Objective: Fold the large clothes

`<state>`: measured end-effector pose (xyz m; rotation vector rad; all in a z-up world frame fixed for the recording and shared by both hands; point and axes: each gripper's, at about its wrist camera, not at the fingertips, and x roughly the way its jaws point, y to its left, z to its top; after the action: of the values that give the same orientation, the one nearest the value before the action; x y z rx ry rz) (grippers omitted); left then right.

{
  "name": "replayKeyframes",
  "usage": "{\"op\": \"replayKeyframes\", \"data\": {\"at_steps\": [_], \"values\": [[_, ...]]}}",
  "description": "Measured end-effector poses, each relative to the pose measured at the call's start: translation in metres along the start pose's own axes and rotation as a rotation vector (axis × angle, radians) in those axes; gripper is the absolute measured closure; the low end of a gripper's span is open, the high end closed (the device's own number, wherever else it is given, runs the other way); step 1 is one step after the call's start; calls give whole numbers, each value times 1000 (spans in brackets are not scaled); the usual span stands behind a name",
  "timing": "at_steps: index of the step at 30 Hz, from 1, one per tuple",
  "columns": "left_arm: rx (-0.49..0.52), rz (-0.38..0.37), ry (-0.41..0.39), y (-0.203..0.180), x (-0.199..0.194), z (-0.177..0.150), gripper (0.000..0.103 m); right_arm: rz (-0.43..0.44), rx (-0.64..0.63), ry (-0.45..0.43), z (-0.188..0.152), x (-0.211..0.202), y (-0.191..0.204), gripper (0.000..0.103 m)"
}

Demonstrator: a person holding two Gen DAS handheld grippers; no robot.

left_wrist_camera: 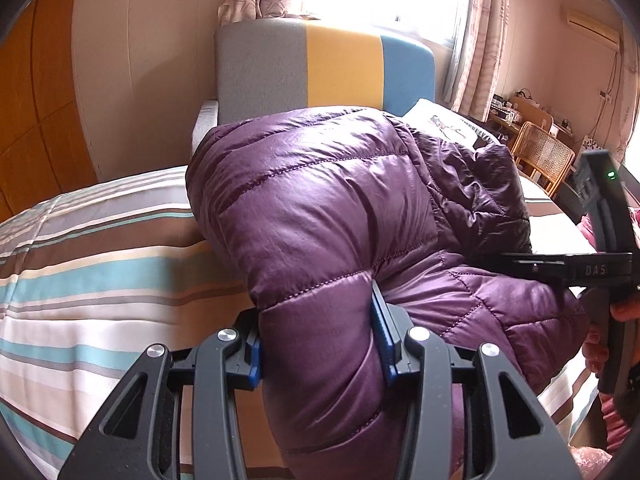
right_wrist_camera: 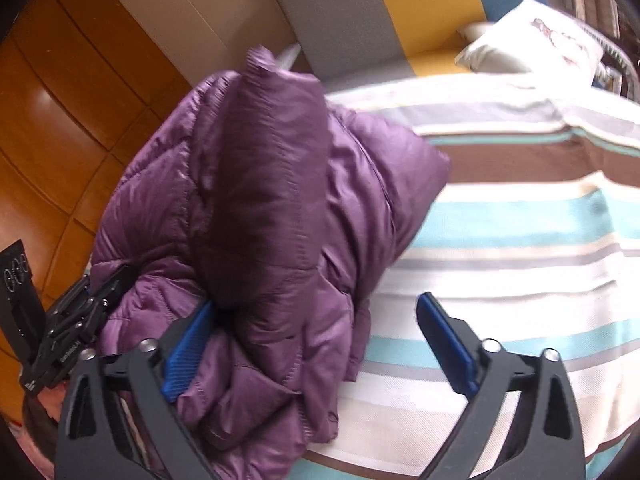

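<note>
The puffy purple quilted down jacket [left_wrist_camera: 320,208] sits bundled but lumpy on the striped bedspread [left_wrist_camera: 100,248] (hardly tidy yet), the left gripper [left_wrist_camera: 318,344] clamped on a thick fold, the right gripper [right_wrist_camera: 320,344] spread wide, gripping nothing.

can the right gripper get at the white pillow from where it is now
Probably yes: the right gripper stands open, gripping nothing, and only bare striped bedspread lies between it and the white pillow; the purple puffer jacket lies off to one side.

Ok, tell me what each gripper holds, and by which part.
The left gripper clamps a puffy folded edge of the purple down jacket. The right gripper is open, holding nothing; the jacket only brushes one finger.
</note>
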<state>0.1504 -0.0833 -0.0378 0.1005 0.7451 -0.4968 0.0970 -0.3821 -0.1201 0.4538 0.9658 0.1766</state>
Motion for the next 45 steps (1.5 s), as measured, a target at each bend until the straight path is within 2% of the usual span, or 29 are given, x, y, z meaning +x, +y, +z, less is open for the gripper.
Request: {"op": "replayKeyframes", "data": {"at_steps": [4, 5, 7, 9, 10, 11, 12, 17, 23, 25, 27, 36, 40, 43, 45], "values": [[-7, 5, 13, 1, 3, -1, 60, 153, 124, 121, 4, 32, -23, 3], [-10, 6, 17, 0, 5, 1, 60, 185, 145, 134, 4, 39, -26, 3], [-5, 9, 27, 1, 9, 2, 60, 196, 116, 110, 8, 44, -23, 4], [1, 19, 31, 1, 11, 2, 60, 225, 98, 107, 13, 48, -20, 37], [3, 24, 29, 0, 11, 3, 60, 237, 109, 100, 14, 47, -19, 42], [1, 25, 27, -1, 11, 3, 61, 234, 96, 90, 15, 45, -17, 52], [-2, 24, 24, -1, 10, 3, 61, 224, 66, 73, 16, 40, -14, 58], [9, 44, -12, -8, 3, 5, 61, 188, 3, 13, 15, 21, -4, 69], [-1, 73, -64, 3, -17, 9, 62, 203, -44, -46, -5, 0, 20, 69], [-7, 90, -75, 11, -25, 8, 62, 204, -66, -61, -7, -1, 32, 69], [-15, 110, -83, 21, -32, 7, 62, 209, -88, -67, -22, 2, 32, 69], [-98, 193, -79, 78, -56, -13, 61, 243, -139, -24, -18, 42, 75, 69], [-136, 223, -42, 100, -49, -27, 60, 216, -154, -4, -9, 71, 82, 69], [-165, 230, -16, 109, -37, -39, 52, 177, -153, -15, 4, 82, 70, 61], [-168, 249, -16, 108, -30, -49, 47, 149, -133, -26, 1, 87, 62, 48]]}}
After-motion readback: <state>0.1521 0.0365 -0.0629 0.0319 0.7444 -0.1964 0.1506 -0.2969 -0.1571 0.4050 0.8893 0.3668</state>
